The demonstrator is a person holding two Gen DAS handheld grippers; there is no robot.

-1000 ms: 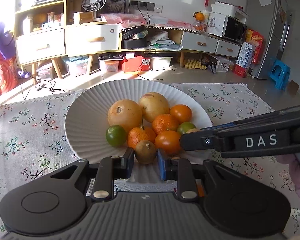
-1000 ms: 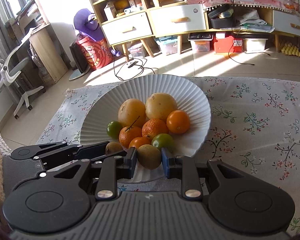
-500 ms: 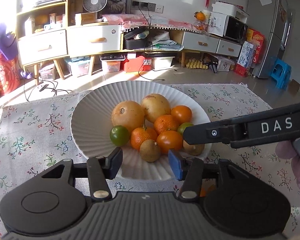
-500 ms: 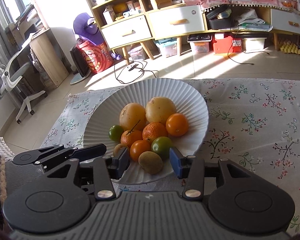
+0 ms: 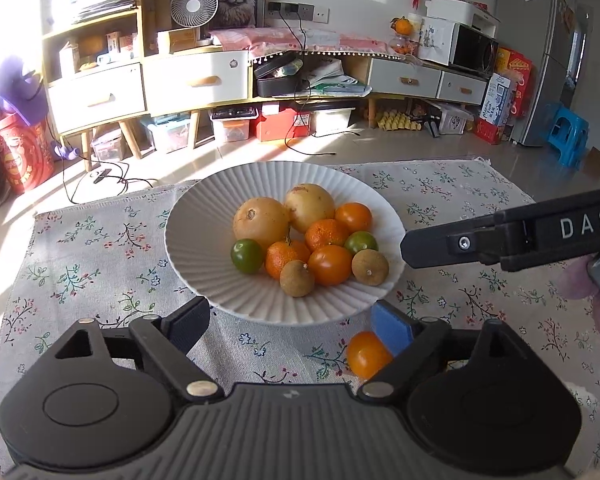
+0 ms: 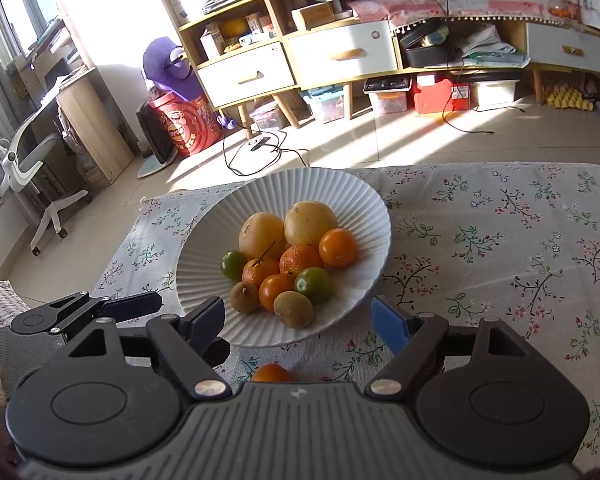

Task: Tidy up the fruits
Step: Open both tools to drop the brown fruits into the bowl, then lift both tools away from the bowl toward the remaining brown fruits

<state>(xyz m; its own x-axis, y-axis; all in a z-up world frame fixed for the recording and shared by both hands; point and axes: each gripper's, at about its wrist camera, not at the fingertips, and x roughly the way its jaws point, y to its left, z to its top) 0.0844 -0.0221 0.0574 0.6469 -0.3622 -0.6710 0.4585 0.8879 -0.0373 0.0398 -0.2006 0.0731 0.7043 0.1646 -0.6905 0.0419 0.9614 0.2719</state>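
Loose orange (image 6: 272,373): lower half hidden behind gripper body, 6 o'clock.
Right gripper (image 5: 512,234): cut off at 3 o'clock edge.
Plate (image 6: 260,332) near rim: partly covered by fingers.

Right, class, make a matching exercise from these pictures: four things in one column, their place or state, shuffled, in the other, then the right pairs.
Things:
1. white ribbed plate
2. loose orange fruit
3. left gripper
4. small green lime at the left of the pile

Places or states:
A. open, holding nothing
B. on the floral cloth, outside the plate
C. holds the fruit pile
D. in the plate, beside a large yellow fruit

Pairs: 1-C, 2-B, 3-A, 4-D
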